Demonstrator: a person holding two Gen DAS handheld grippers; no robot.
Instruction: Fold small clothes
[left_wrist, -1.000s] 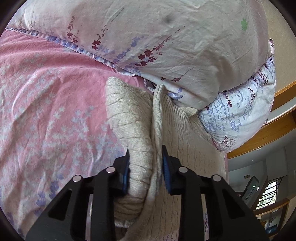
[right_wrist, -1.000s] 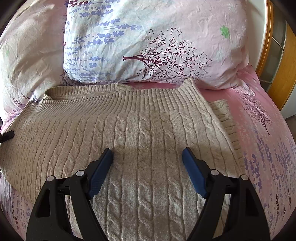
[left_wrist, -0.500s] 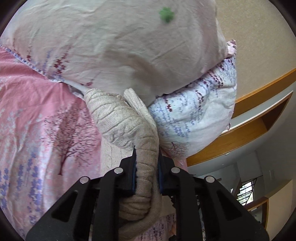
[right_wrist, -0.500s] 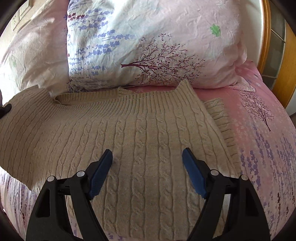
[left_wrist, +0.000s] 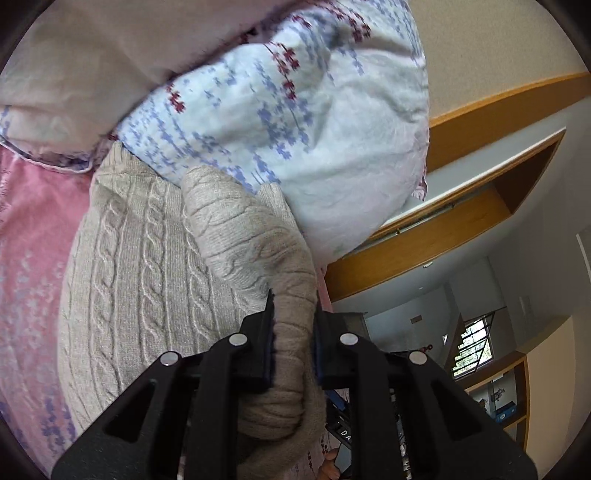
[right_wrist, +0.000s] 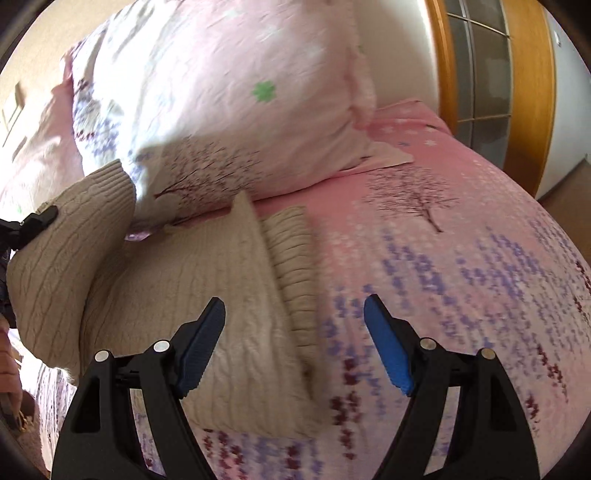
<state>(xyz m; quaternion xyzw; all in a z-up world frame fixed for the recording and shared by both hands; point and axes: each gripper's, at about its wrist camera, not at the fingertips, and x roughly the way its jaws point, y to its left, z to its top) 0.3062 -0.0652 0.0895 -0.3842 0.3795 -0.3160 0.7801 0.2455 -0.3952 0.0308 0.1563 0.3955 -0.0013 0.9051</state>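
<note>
Left gripper (left_wrist: 291, 325) clenches the lifted sweater (left_wrist: 147, 280) sleeve; right gripper (right_wrist: 295, 332) hovers released, seemingly above its edge.

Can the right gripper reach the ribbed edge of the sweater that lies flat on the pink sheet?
Probably yes. The right gripper is open and empty, and the ribbed edge lies just ahead of it, uncovered. The left gripper holds another part of the sweater off to the side, clear of that path.

Floral pillows (right_wrist: 229, 110) lie on a pink bedsheet (right_wrist: 461, 229) beside a wooden frame (right_wrist: 532, 92).
</note>
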